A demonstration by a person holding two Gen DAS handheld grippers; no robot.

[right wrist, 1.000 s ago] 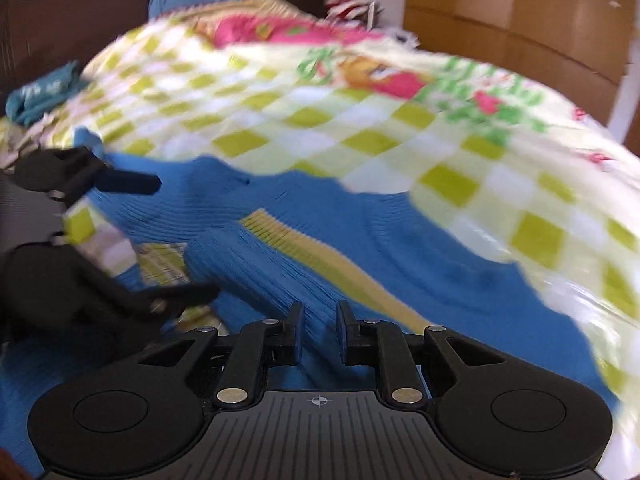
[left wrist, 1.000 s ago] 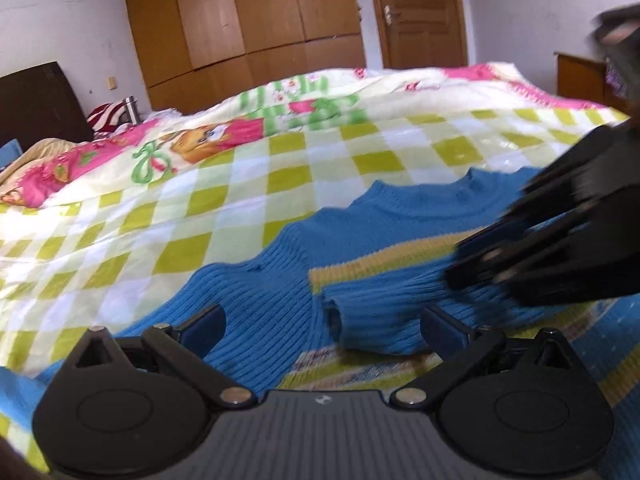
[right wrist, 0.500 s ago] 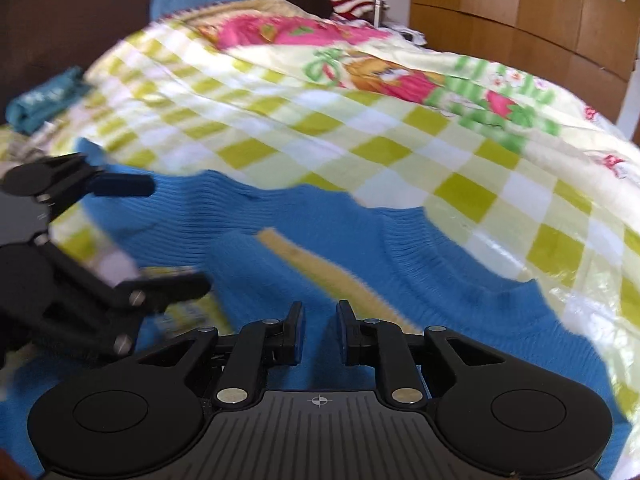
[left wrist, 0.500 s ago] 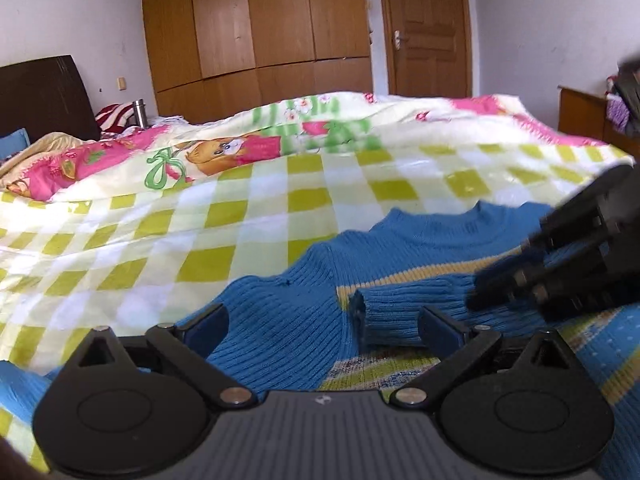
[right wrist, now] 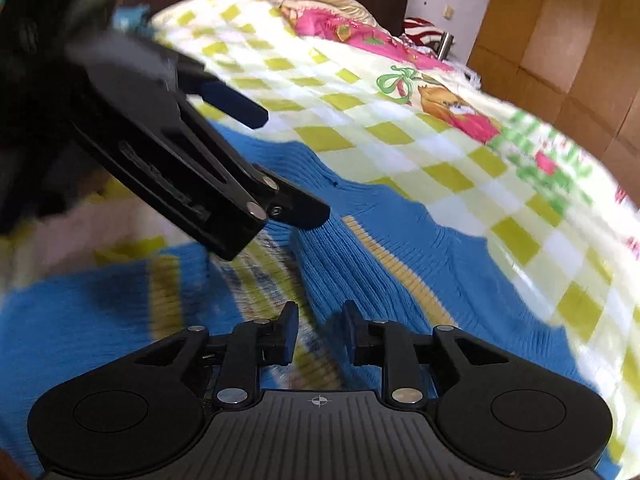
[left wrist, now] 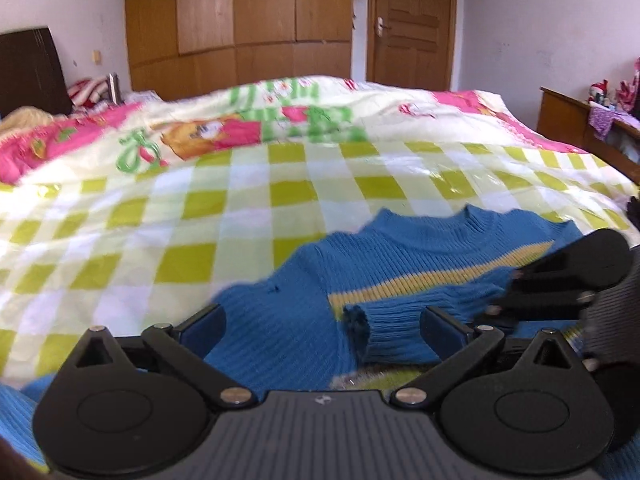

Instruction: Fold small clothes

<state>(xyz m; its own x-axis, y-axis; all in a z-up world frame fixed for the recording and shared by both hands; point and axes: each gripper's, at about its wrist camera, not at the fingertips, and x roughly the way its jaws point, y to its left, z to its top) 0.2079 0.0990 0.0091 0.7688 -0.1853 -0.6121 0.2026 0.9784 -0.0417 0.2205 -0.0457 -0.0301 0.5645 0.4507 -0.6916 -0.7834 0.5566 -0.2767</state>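
The blue sweater [left wrist: 288, 320] lies flat on the checked bed cover [left wrist: 192, 208], in the lower middle of the frame, with one sleeve [left wrist: 416, 324] folded across it. The left tool [left wrist: 320, 324] is wide open above the sweater, holding nothing. The right tool [right wrist: 318, 334] is opening, with the sleeve below the gap between its jaws.

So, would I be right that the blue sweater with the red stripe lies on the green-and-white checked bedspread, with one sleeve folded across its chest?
Not quite: the stripe is yellow, not red, as the left wrist view shows. The rest holds: the blue sweater lies on the green-and-white checked bedspread, with one sleeve folded across its chest.
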